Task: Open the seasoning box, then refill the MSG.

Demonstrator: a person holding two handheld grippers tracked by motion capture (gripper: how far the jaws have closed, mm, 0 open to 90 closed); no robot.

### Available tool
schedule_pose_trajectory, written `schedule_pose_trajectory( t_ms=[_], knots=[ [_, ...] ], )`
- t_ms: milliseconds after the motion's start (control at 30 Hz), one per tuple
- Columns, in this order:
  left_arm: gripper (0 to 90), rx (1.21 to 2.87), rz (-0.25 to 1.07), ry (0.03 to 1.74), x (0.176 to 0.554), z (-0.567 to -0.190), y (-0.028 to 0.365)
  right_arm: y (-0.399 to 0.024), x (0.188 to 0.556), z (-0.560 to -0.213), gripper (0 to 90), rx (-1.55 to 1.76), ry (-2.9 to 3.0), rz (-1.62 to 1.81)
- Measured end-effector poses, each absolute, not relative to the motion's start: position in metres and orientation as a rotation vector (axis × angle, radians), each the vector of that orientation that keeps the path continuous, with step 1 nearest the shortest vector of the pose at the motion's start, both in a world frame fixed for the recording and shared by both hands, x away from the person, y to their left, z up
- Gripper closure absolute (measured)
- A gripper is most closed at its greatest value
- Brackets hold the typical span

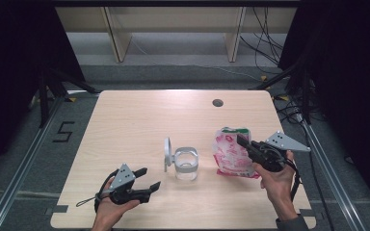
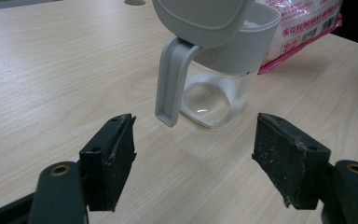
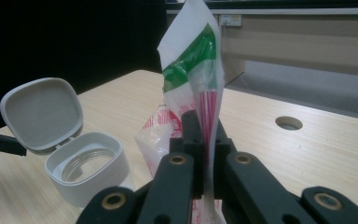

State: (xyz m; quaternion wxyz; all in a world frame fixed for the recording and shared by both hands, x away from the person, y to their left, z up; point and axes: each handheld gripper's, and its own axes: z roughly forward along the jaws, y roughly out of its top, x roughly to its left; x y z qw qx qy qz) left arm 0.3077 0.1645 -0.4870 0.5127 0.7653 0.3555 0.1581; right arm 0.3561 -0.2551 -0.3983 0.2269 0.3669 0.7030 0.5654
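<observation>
- Your right tool (image 3: 204, 154) is clenched on the plastic bag (image 3: 196, 79): in the right gripper view the jaws pinch a thin fold of the film between them, and the bag stands upright above the jaws, its white and green top edge uppermost
- In the high view your right tool (image 1: 243, 140) meets the bag (image 1: 230, 155) at its right side, on the right half of the tabletop (image 1: 139, 115); the bag is white with red print and a green band at its far end
- Whether the lower end of the bag touches the tabletop, you cannot tell from these views
- Your left tool (image 1: 150, 179) is released: in the left gripper view the jaws stand wide apart with nothing between them, just above bare wood
- The left tool (image 2: 193, 161) points at the clear jar (image 2: 214, 93), which stands upright near it but apart from it
- The jar (image 1: 186, 164) sits near the middle of the tabletop, just left of the bag and not touching it
- The jar's grey hinged lid (image 1: 167, 154) is swung open and stands upright at the left of its grey collar; in the right gripper view the lid (image 3: 42, 114) shows its hollow inner face
- A round cable hole (image 1: 217, 102) lies in the tabletop at the far side, well apart from both things
</observation>
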Motion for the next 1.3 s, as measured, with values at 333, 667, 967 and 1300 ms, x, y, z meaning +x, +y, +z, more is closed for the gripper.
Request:
schedule_pose_trajectory(
  t_ms=[333, 667, 967, 1300],
  knots=[
    [28.5, 1.824, 0.379, 0.87, 0.306, -0.488, 0.167, -0.253, 0.355, -0.392, 90.0, 1.0, 1.934, 1.551],
    [28.6, 1.855, 0.373, 0.84, 0.304, -0.488, 0.158, -0.253, 0.353, -0.387, 90.0, 1.018, 1.913, 1.582],
    [29.1, 1.892, 0.321, 0.773, 0.298, -0.494, 0.123, -0.252, 0.349, -0.369, 90.0, 0.956, 1.927, 1.598],
    [29.5, 1.905, 0.262, 0.7, 0.293, -0.501, 0.056, -0.242, 0.343, -0.355, 90.0, 0.898, 1.952, 1.637]
  ],
)
